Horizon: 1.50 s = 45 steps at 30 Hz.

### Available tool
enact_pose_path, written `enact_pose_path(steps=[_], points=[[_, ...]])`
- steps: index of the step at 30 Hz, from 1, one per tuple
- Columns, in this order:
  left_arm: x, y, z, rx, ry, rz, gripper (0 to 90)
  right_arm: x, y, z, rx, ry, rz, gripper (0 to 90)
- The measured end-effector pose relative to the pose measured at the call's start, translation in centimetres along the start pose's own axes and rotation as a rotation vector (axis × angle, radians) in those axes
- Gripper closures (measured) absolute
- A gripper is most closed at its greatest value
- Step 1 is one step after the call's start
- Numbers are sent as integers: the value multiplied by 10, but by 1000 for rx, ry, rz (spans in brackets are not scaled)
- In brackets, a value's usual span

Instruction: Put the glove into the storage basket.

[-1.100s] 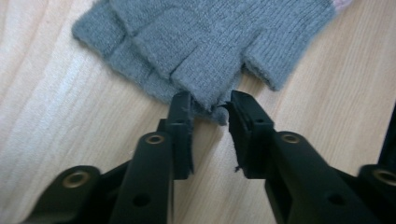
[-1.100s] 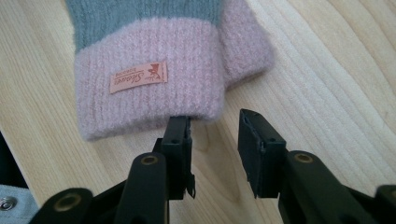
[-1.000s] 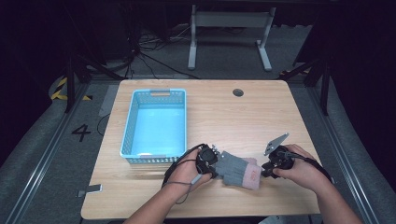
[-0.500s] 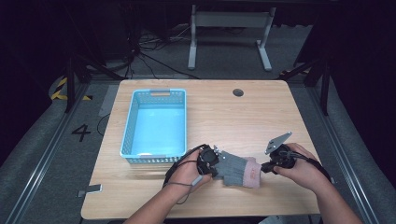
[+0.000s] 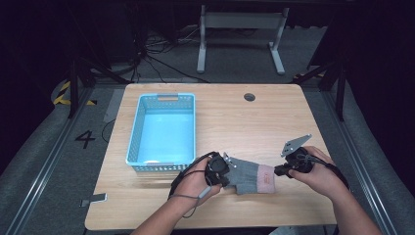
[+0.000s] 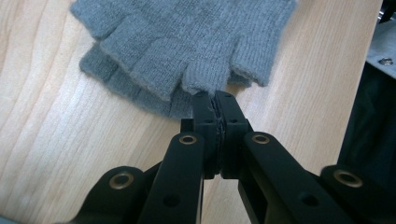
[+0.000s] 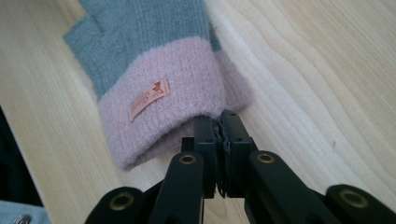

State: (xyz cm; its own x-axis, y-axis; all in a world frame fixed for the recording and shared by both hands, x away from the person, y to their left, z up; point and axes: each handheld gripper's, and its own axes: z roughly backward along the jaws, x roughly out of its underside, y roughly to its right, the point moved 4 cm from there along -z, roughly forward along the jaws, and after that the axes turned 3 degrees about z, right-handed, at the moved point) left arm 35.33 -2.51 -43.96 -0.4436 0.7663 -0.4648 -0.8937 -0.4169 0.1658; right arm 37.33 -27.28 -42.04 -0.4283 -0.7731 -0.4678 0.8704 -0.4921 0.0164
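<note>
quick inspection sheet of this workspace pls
surface: light wooden table, round cable hole at far edge
job's things: grey knitted fingerless glove with pink cuff, flat near front edge
clutter: light blue plastic basket at left
grippers: left gripper shut on a glove finger end; right gripper shut on the cuff edge
cables: black cable looping round the left hand
surroundings: dark floor, white frame legs beyond

Grey fingerless glove (image 5: pixel 250 176), pink cuff; flat on table
</note>
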Motion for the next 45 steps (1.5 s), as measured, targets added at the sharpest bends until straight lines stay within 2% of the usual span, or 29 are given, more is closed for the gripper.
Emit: enact_pose_path(steps=[9,26,39,42,45], points=[[1,4,0,1,-3,-3,891,-7,7,-7,34,36,-7,875],[4,-4,-19,23,-39,26,890,-3,14,-27,28,-13,-35,875],[7,-4,-24,34,-74,33,893,-1,17,-35,38,-14,-38,871],[8,-5,-25,42,-87,34,892,-2,17,-36,46,-4,-46,854],[8,-6,-24,43,-82,44,889,-2,17,-35,58,11,-53,799]])
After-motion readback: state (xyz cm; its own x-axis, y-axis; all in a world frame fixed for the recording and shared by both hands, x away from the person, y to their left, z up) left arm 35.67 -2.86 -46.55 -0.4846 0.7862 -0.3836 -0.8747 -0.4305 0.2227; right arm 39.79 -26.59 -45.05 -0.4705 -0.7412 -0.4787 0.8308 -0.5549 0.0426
